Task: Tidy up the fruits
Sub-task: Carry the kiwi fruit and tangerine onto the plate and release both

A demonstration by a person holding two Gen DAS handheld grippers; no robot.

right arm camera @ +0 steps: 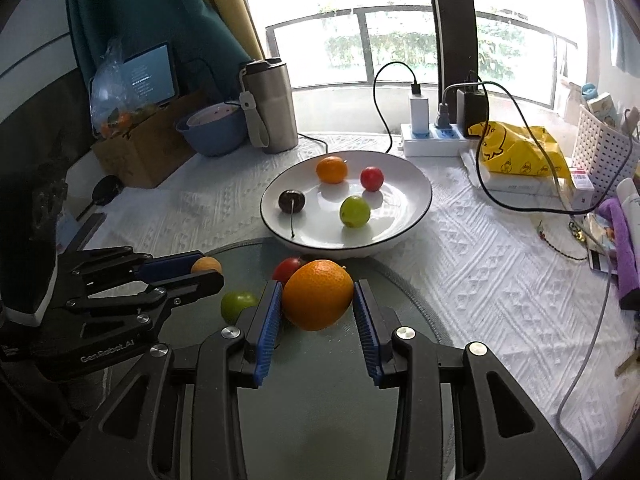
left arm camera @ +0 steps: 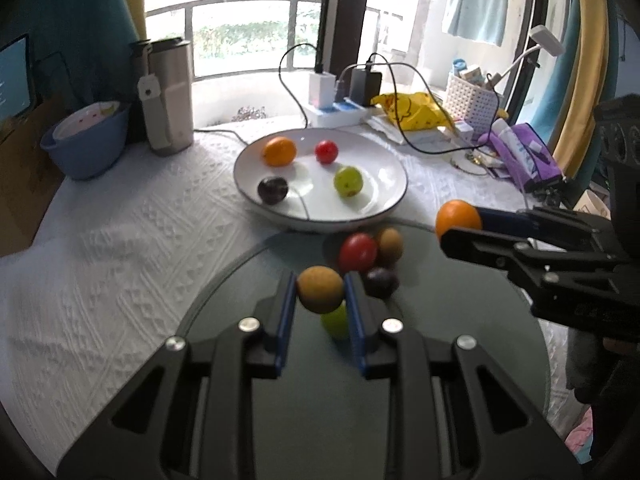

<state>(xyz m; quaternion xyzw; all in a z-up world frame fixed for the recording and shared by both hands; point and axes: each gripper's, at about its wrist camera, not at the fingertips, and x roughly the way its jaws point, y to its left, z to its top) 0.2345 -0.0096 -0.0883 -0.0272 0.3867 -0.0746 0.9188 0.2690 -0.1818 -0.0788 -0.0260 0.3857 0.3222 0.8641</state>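
My left gripper (left arm camera: pixel 320 294) is shut on a small brown fruit (left arm camera: pixel 320 289), held above a dark glass plate (left arm camera: pixel 440 320). Under it lies a green fruit (left arm camera: pixel 335 320). A red fruit (left arm camera: pixel 357 253), a brown fruit (left arm camera: pixel 390 245) and a dark fruit (left arm camera: pixel 381 282) lie on the glass plate just ahead. My right gripper (right arm camera: pixel 317 300) is shut on an orange (right arm camera: pixel 318 294), held above the same plate (right arm camera: pixel 320 380). A white plate (left arm camera: pixel 384 204) behind holds an orange fruit (left arm camera: pixel 279 151), a red one (left arm camera: pixel 326 151), a green one (left arm camera: pixel 348 181) and a dark cherry (left arm camera: pixel 272 190).
A steel tumbler (left arm camera: pixel 170 96) and a blue bowl (left arm camera: pixel 86 140) stand at the back left. A power strip (left arm camera: pixel 336 110) with chargers and cables, a yellow bag (left arm camera: pixel 412 110), a white basket (left arm camera: pixel 472 104) and purple items (left arm camera: pixel 528 152) crowd the back right. A cardboard box (right arm camera: pixel 148 148) sits at the far left.
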